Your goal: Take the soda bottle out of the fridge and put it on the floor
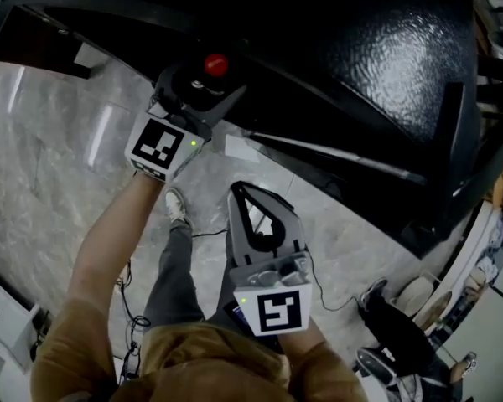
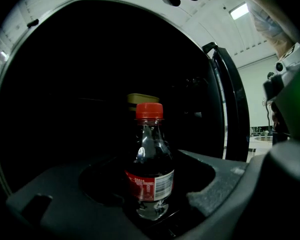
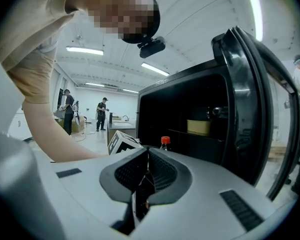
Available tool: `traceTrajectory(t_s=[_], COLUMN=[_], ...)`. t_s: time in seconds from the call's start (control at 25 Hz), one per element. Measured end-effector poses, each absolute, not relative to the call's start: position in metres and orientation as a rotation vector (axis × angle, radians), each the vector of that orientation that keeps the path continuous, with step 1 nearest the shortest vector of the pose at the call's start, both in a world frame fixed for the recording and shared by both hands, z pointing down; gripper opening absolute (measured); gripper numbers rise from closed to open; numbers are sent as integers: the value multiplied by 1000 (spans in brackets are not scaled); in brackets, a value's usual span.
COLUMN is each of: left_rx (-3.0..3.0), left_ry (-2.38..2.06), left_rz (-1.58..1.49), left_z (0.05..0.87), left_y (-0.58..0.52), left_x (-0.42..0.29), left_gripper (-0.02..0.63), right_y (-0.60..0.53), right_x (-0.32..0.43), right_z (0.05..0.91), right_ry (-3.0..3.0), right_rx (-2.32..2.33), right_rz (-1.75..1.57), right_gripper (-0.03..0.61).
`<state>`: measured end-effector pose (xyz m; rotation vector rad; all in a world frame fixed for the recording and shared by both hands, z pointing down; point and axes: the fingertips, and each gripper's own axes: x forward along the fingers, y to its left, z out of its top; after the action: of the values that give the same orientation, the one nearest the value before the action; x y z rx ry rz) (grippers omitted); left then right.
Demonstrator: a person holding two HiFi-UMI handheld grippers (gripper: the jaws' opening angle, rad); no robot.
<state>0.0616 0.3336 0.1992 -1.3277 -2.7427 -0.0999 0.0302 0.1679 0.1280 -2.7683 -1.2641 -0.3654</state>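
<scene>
Left claw [image 2: 151,206] clamped on soda bottle [image 2: 149,176] at the fridge [image 1: 344,48]; right claw [image 3: 144,179] closed, empty.
Next, likely: lower it upright to the floor [image 1: 59,166], release.

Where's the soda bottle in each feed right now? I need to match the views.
Head view: soda bottle upper centre-left, mostly its red cap showing, held in the left tongs.
Left gripper view: soda bottle dead centre, upright between the tongs.
Right gripper view: only the cap shows, centre, just above the shut right tongs.
Shared landmark: the black fridge, right behind the bottle.
</scene>
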Motion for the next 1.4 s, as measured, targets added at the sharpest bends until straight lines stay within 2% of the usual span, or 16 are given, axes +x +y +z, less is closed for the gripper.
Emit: traceTrajectory(t_s=[0.72, 1.4], left_rx=[-1394, -1471], left_ry=[-2658, -2614], left_rz=[-186, -231], left_z=[242, 327], left_y=[255, 217], left_x=[135, 172], left_gripper=[305, 304], right_y=[166, 167], right_x=[64, 89], right_z=[184, 260], right_ry=[-1121, -1037], right_rx=[-2817, -2899], right_rz=[-428, -509], right_gripper=[3, 3])
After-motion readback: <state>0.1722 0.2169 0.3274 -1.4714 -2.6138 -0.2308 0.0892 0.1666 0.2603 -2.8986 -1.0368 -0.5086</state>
